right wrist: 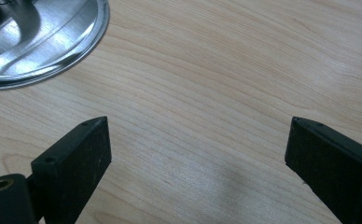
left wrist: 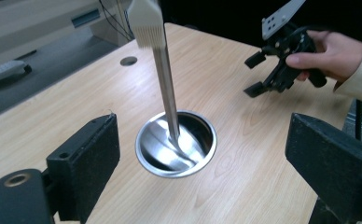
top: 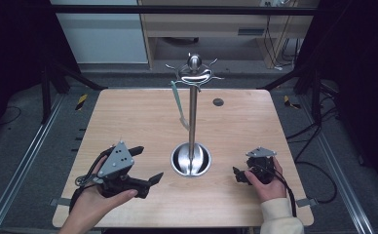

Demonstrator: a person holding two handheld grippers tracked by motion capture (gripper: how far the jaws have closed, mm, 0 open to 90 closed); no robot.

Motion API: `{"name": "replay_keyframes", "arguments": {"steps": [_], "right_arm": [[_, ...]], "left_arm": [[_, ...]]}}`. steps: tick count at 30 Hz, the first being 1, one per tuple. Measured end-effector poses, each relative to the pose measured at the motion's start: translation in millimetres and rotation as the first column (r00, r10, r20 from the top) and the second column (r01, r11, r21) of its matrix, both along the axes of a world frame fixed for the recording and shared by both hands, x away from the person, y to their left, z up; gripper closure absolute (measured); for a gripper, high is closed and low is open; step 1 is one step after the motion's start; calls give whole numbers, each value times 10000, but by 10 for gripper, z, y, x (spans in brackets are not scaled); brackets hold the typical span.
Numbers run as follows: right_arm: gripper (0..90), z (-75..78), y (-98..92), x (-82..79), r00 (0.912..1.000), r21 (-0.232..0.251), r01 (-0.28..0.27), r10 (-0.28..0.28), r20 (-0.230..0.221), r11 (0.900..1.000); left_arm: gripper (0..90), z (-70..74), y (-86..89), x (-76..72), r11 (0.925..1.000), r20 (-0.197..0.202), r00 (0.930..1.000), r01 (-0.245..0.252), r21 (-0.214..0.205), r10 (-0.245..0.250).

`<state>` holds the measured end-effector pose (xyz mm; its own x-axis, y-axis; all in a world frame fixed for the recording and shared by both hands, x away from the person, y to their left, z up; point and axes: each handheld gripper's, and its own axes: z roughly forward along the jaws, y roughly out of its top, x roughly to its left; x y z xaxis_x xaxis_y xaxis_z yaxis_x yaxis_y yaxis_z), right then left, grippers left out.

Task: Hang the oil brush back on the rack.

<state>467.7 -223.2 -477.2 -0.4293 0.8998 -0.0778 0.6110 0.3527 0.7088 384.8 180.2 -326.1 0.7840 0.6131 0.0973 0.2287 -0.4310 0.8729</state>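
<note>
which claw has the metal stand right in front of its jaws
The left claw. Its own view looks straight at the stand's round steel base and pole. The right claw aims at bare table, the base off at its view's corner.

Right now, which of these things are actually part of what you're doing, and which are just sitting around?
Part of the job:
- metal stand with its round base
- pale green utensil hanging from a hook on the stand
- left gripper, open
- right gripper, open

Just there:
- wooden table
- small round hole in the tabletop
- cupboards behind the table
</note>
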Motion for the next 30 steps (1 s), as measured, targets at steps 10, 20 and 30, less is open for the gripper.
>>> {"name": "replay_keyframes", "arguments": {"steps": [10, 20, 30], "right_arm": [[76, -2, 1, -1, 10000, 10, 37, -37, -11, 10000], [76, 0, 0, -4, 10000, 7, 16, -16, -12, 10000], [75, -4, 1, -5, 9999, 63, 65, -64, -97, 10000]], "left_arm": [[95, -285, 78, 62, 9989, -196, 9993, -323, 328, 329], [99, -653, 305, 237, 9906, -298, 9928, -1133, 761, 1158], [100, -896, 554, 403, 9769, -523, 9794, -1895, 987, 1953]]}}
